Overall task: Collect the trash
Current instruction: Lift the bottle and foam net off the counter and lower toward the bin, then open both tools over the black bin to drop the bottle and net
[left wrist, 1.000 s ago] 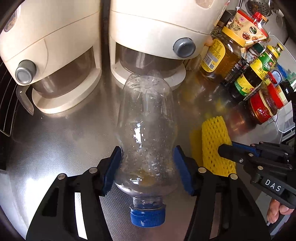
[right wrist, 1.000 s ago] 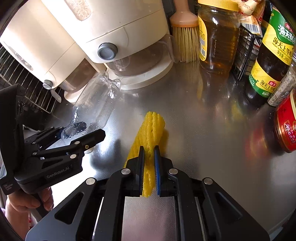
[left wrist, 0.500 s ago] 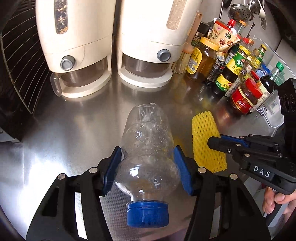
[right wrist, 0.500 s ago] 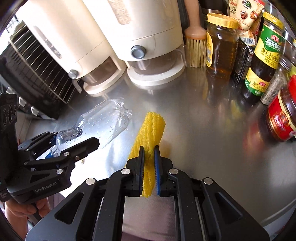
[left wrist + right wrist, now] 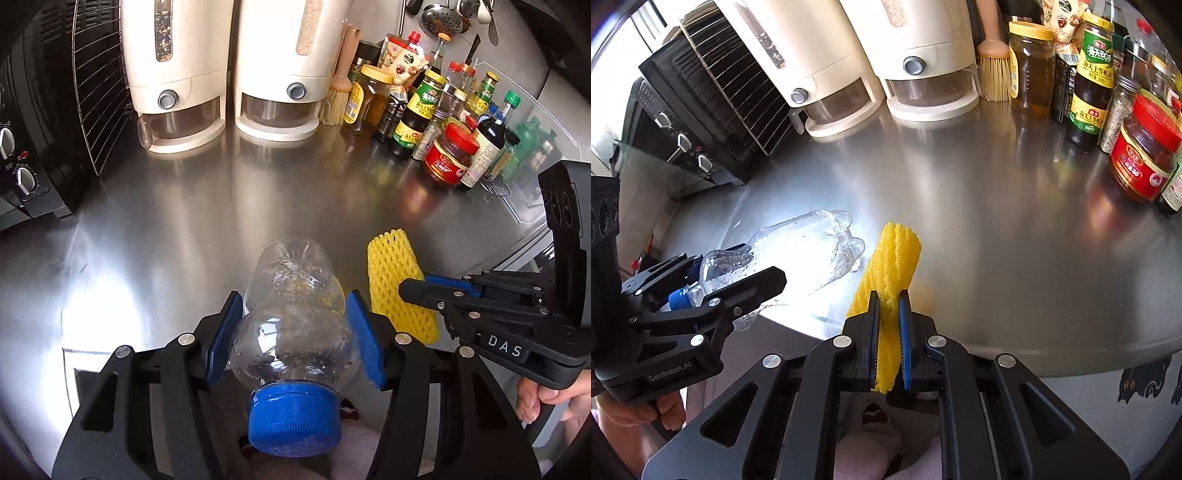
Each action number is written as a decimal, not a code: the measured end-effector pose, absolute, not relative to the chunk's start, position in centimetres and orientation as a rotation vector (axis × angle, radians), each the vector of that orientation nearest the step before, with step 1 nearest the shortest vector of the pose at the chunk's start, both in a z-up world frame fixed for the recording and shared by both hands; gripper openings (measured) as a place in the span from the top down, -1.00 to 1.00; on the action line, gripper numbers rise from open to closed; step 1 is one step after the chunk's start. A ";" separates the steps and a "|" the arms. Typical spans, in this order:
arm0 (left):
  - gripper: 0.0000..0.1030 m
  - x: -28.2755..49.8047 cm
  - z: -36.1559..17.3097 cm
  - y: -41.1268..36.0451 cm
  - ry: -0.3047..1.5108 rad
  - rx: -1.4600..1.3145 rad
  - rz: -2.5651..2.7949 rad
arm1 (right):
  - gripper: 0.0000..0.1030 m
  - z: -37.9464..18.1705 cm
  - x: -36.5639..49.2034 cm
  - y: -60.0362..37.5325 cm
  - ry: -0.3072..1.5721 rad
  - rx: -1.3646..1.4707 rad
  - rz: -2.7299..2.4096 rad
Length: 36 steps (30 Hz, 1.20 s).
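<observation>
My left gripper (image 5: 293, 321) is shut on a clear empty plastic bottle (image 5: 295, 314) with a blue cap (image 5: 293, 421), cap toward the camera, held above the front of the steel counter (image 5: 221, 221). My right gripper (image 5: 887, 314) is shut on a yellow foam fruit net (image 5: 890, 266), also lifted near the counter's front edge. In the right wrist view the bottle (image 5: 798, 247) and left gripper (image 5: 713, 284) are at the left. In the left wrist view the net (image 5: 397, 280) and right gripper (image 5: 417, 290) are at the right.
Two cream grain dispensers (image 5: 229, 66) stand at the back. A black oven (image 5: 29, 129) with a wire rack is at the left. Sauce bottles and jars (image 5: 450, 125) crowd the back right, with a brush (image 5: 338, 99) beside them. The counter's front edge (image 5: 1071, 350) is just below the grippers.
Both grippers have pulled back and up from the dispensers toward the counter's front edge, each still holding its item. The bottle and net have come off the counter.
</observation>
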<state>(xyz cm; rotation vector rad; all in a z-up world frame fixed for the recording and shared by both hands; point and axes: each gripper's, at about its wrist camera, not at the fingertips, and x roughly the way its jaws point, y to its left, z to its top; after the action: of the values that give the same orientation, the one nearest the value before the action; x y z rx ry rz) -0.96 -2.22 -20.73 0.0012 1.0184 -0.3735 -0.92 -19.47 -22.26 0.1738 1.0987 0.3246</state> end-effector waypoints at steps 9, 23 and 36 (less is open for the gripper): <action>-0.07 -7.7 -19.5 -3.0 1.007 0.011 -0.400 | 0.78 -22.2 -7.3 -20.0 1.139 0.168 0.358; -0.07 -12.3 -29.5 -3.2 1.240 -0.010 -0.414 | 0.78 -29.7 -11.9 -20.5 1.339 0.153 0.306; -0.07 -10.8 -41.8 -4.6 1.419 -0.002 -0.387 | 0.78 -40.2 -10.2 -21.6 1.431 0.226 0.235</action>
<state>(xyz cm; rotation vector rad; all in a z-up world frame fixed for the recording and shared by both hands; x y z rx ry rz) -10.78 -4.64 -41.76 -0.0017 1.4188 -0.3871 -10.17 -21.64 -40.24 0.2259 1.4305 0.2352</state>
